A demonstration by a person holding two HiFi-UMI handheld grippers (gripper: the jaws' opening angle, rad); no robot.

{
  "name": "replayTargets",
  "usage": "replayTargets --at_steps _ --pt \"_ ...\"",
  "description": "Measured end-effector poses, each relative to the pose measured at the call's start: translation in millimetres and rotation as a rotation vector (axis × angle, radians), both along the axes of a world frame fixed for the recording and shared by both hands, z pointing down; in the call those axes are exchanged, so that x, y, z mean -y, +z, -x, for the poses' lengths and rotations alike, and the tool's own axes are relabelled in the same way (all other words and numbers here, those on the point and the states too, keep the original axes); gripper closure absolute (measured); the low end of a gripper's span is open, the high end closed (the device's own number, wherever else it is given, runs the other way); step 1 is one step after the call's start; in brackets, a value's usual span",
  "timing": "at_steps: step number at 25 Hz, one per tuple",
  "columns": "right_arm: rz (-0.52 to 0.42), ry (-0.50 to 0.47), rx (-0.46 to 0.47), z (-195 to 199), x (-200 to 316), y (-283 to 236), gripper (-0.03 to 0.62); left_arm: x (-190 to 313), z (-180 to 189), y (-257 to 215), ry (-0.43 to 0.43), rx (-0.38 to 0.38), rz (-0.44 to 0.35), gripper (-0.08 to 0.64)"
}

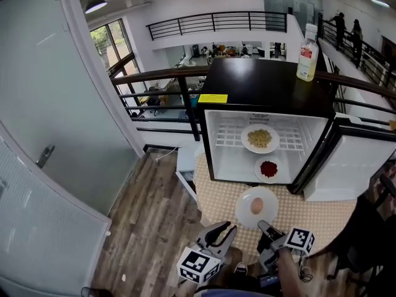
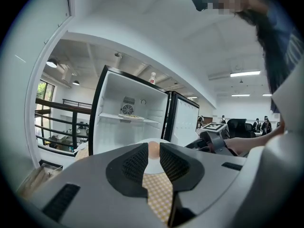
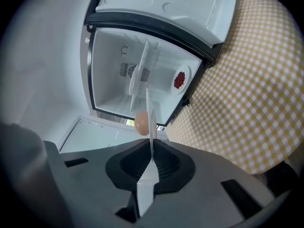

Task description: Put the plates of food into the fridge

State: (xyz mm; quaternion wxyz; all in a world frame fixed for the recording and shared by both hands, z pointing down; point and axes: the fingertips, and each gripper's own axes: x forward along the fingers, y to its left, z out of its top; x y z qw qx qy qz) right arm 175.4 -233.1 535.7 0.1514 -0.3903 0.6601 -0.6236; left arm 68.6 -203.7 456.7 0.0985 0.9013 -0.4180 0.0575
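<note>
The right gripper (image 3: pixel 151 152) has its fingers (image 3: pixel 166 165) clenched on the near rim of a white plate (image 3: pixel 152 122), which its own view shows edge-on as a thin white line running up from the pads. A brown egg (image 3: pixel 141 123) sits on that plate. In the head view the same plate (image 1: pixel 242 210) and egg (image 1: pixel 257 206) lie at lower centre, over the checked bench (image 1: pixel 309 218), with the right gripper (image 1: pixel 267 229) at the plate's lower right edge; whether the plate rests on the bench or is raised off it I cannot tell.

The left gripper (image 2: pixel 153 156) has its fingers (image 2: pixel 135 163) released, a gap between them and nothing in it; the egg (image 2: pixel 153 148) shows beyond the gap. In the head view the left gripper (image 1: pixel 224 232) is just below and left of the plate, not touching it.

Above the plate in the frame, the black fridge (image 1: pixel 260 82) stands open on the bench, its door (image 1: pixel 346 166) swung to the right. On its wire shelf (image 1: pixel 226 135) is a plate of yellowish food (image 1: pixel 247 142); below, on the fridge floor, is a plate of red food (image 1: pixel 258 171). A bottle (image 1: pixel 307 57) stands on the fridge top at upper right
</note>
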Motion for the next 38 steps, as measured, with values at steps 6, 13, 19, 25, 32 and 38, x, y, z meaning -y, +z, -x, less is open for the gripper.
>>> replayTargets --at_steps 6,13,19,25,32,38 --pt "0.006 -0.040 0.014 1.4 46.5 11.4 0.568 17.1 -14.4 1.1 -0.012 0.029 0.005 0.477" --pt "0.006 -0.064 0.023 19.5 100.5 16.9 0.568 34.8 -11.7 5.7 -0.028 0.012 0.032 0.477" --pt "0.016 -0.058 0.004 42.2 145.2 26.5 0.568 55.6 -5.0 5.2 0.016 0.033 0.025 0.477" --pt "0.117 0.026 0.044 63.2 182.8 60.6 0.568 84.3 11.5 -6.6 0.084 0.043 -0.006 0.477" --pt "0.211 0.111 0.039 75.8 208.4 97.9 0.568 117.4 32.0 -11.6 0.153 0.034 -0.016 0.477" --pt "0.226 0.197 0.080 80.4 226.8 110.1 0.568 136.6 41.2 -7.9 0.210 0.027 -0.014 0.477"
